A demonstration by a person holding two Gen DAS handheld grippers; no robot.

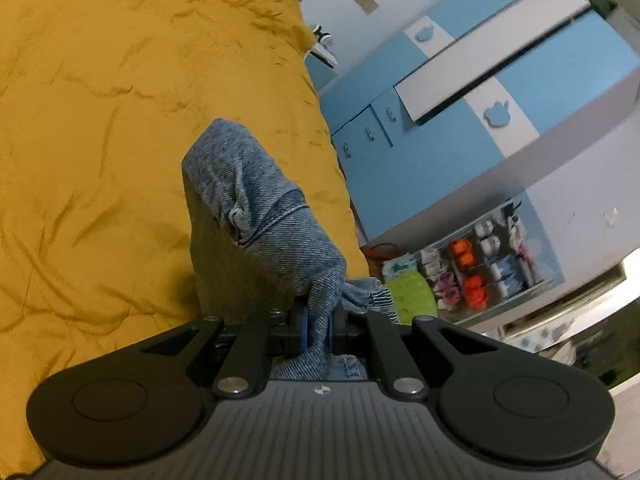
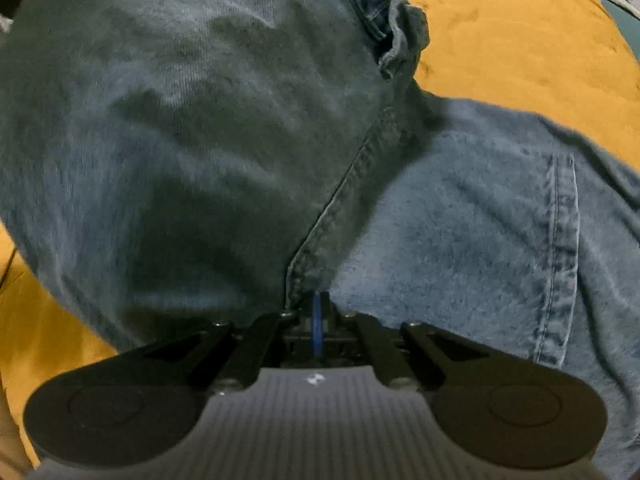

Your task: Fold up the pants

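The left gripper (image 1: 318, 330) has its fingers pinching a fold of the blue denim pants (image 1: 256, 216), and the cloth stands up from the blue pads (image 1: 303, 330) like a small tent in the middle of the left wrist view, above the yellow bed cover (image 1: 100, 120). I think this hold is so that one end of the pants is lifted clear of the bed and can be carried over the rest. In the right wrist view the pants (image 2: 460, 208) fill almost the whole frame, with a seam (image 2: 340, 192) that runs from the centre down to the right gripper (image 2: 317, 320). The fingers of that gripper are pressed fully together, and the seam edge seems to meet them just at the tip, so probably they pinch a thin edge of denim, but I cannot see the cloth between the pads. A darker layer (image 2: 160, 140) at the left of this frame hangs above the lighter layer with the pocket stitching (image 2: 560, 240) at the right, which lies flat on the bed cover (image 2: 520, 40). In the upper right of the left view there are blue and white cupboards (image 1: 460, 100), well apart from the bed. The fold looks in progress, not finished.
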